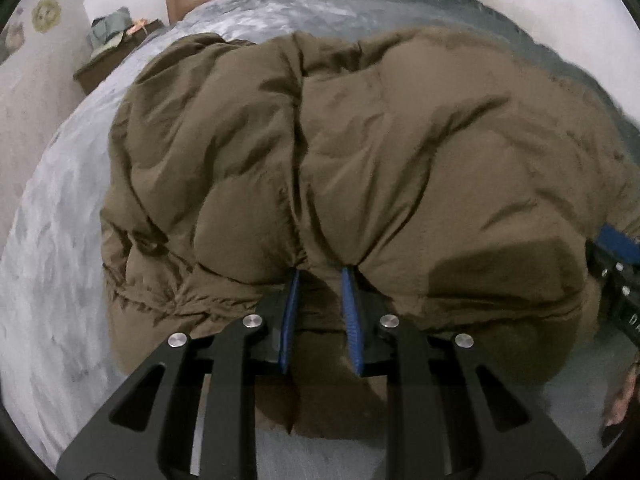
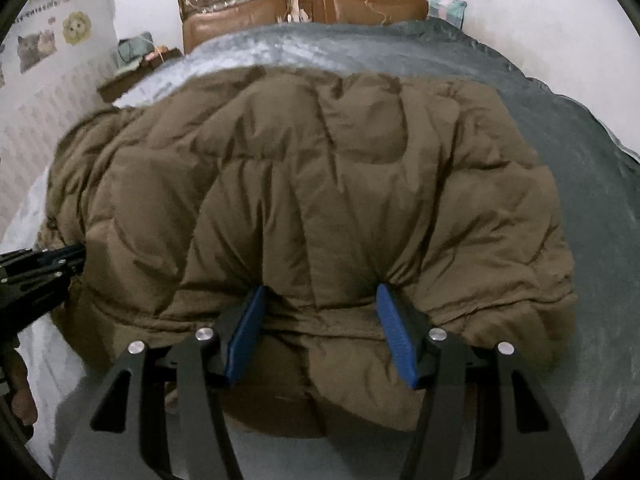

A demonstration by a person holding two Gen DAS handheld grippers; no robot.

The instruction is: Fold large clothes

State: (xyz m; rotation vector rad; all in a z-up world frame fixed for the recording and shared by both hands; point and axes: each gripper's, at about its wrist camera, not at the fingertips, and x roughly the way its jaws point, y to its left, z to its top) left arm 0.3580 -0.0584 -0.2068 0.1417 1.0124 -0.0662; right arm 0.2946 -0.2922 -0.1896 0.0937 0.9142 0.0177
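Puffy olive-brown quilted down jacket [image 1: 360, 168] lies bunched across the grey plush bed cover [image 1: 52, 280], bulk toward the brown wooden headboard [image 2: 304, 4], near hem at the foot end.

L gripper [image 1: 320, 280]: blue-padded jaws nearly together, pinching a thin gather of the jacket's near hem; fabric puckers into the gap, so grip looks real. Narrow bite likely because only one or two layers are caught there.

R gripper [image 2: 320, 292]: jaws stand about halfway apart w/ a thick padded fold of hem between them; puckers at both pads suggest they press on it. Wider stance fits the puffy wad taken on that side.

Both grips sit on the same near edge, well apart – prob. so the hem can be carried over toward the headboard as one straight line w/o sagging in the middle. Both point steeply down, approx. same tilt, keeps the edge level.

Judgement: mid-fold, hem lifted just off the cover; fold not yet laid. Risk: slippery shell slides out of the R grip.
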